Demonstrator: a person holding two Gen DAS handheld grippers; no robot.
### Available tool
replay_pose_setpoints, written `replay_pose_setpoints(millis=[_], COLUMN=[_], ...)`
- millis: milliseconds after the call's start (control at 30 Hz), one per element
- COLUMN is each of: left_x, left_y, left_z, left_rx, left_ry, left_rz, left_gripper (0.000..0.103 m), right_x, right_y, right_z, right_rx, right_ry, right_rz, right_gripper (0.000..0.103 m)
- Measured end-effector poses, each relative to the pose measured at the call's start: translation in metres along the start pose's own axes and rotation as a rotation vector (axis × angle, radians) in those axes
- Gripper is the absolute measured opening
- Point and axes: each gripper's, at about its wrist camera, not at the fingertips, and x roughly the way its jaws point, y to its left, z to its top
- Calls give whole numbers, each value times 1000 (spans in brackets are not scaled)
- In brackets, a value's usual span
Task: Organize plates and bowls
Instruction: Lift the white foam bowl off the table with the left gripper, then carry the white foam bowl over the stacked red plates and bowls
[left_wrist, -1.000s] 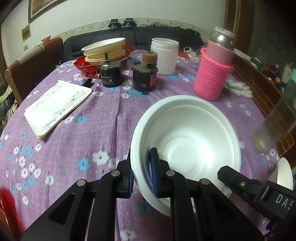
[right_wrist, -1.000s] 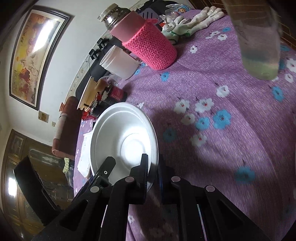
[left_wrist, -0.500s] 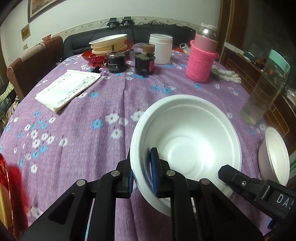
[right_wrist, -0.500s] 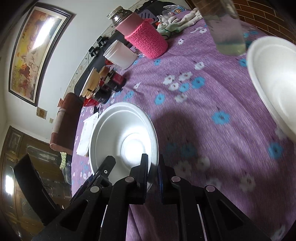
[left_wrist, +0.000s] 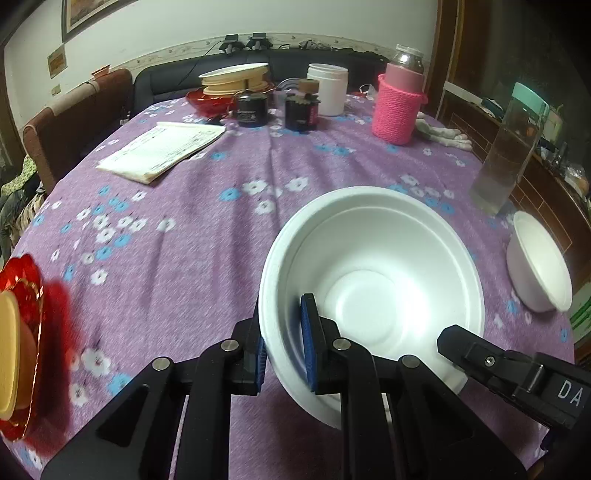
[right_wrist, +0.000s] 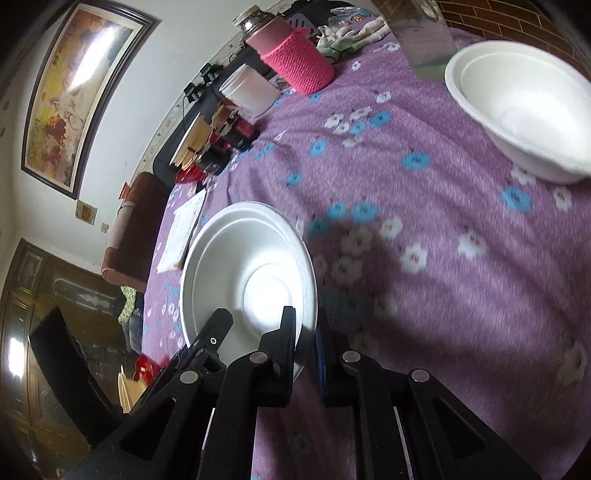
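Round white foam bowl (left_wrist: 373, 280); second white foam bowl (left_wrist: 539, 267). Purple tablecloth (left_wrist: 177, 206), white and blue flower print. Pink knitted bottle sleeve (left_wrist: 397, 110); scalloped red glass dish (left_wrist: 26, 332); black gripper fingers, blue pads (left_wrist: 308, 347).

Left hand-held gripper (left_wrist: 284, 347) — black linkage arms, silver pivot pins, blue finger pads (left_wrist: 308, 350), white "DA" lettering

A white foam bowl (left_wrist: 373, 280) (right_wrist: 251, 280) sits open side up, tilted, its near rim pinched on two sides between tool fingers, above the purple flowered cloth. A second white foam bowl (left_wrist: 539, 266) (right_wrist: 524, 110) stands upright on the cloth to the right of the first, well apart from it. Left of the first bowl lies a red scalloped dish (left_wrist: 22, 332) holding a cream plate (left_wrist: 11, 354).
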Motion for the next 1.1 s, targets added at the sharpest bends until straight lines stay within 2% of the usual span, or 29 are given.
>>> replay_pose_setpoints(millis=[433,1100], left_x=[-12,-26], left_y=[30,39], left_z=[-19,-32], left_rx=[-45,-56], left_ry=[3,1], left_rz=[5,8], left_gripper=[14,14], right_x=[2,-2], right_y=[23,27], right_z=[-31,-44], right_rx=[-52,-70], right_ry=[37,43], right_rz=[7,22], right_gripper=[9,9])
